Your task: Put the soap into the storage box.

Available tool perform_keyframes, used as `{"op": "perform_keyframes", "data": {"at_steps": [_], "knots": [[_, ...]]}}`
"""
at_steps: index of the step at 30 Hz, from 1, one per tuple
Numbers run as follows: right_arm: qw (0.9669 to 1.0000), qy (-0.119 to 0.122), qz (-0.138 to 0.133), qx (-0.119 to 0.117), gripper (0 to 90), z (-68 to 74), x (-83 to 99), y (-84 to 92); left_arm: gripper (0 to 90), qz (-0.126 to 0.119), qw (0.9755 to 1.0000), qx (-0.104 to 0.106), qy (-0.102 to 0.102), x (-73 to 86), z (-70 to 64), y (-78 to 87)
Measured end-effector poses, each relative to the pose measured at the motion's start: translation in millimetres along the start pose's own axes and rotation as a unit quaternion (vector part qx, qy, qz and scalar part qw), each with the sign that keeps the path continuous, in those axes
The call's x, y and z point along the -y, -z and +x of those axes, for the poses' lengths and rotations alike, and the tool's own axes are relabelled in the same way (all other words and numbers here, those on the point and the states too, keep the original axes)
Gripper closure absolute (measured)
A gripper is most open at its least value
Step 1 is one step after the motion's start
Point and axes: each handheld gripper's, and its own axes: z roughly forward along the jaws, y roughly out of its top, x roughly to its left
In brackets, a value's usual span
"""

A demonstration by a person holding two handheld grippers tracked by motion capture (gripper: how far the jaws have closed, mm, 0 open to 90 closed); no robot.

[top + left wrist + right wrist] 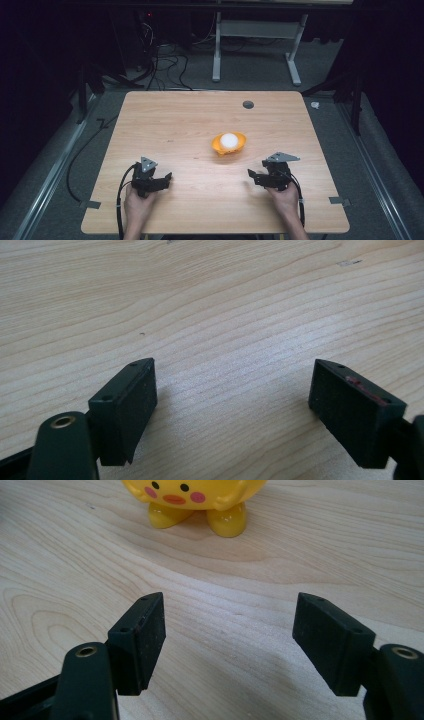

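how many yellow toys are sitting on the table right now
1. The yellow toy stands right of the table's middle, between and beyond the left gripper and right gripper.

High view overhead; gripper views skim table (close)

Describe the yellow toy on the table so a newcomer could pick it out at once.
Start from the wooden table and look just right of its middle, ahead of the two grippers. There stands the yellow toy, apart from both of them, with a white ball on top. In the right gripper view it has a chick-like face with pink cheeks and two stubby feet; nothing else on the table is brightly coloured.
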Motion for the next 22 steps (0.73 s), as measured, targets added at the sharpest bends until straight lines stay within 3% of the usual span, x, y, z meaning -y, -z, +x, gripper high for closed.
{"op": "perform_keyframes", "data": {"at_steps": [7,13,19,22], "knots": [[0.9999,0.009,0.009,0.008,28.4,2.7,2.0,-4.1,19.8,0.000,1.0000,0.000,0.000,0.0,0.0,0.0],[0.9991,0.019,0.035,0.012,26.9,5.4,6.9,-14.6,19.8,0.000,1.0000,0.000,0.000,0.0,0.0,0.0],[0.9980,0.049,0.027,0.030,25.2,9.3,10.8,-19.9,19.8,0.000,1.0000,0.000,0.000,0.0,0.0,0.1],[0.9980,0.049,0.026,0.031,25.2,9.4,10.8,-20.1,19.8,0.000,1.0000,0.000,0.000,0.1,0.0,0.0]]}}
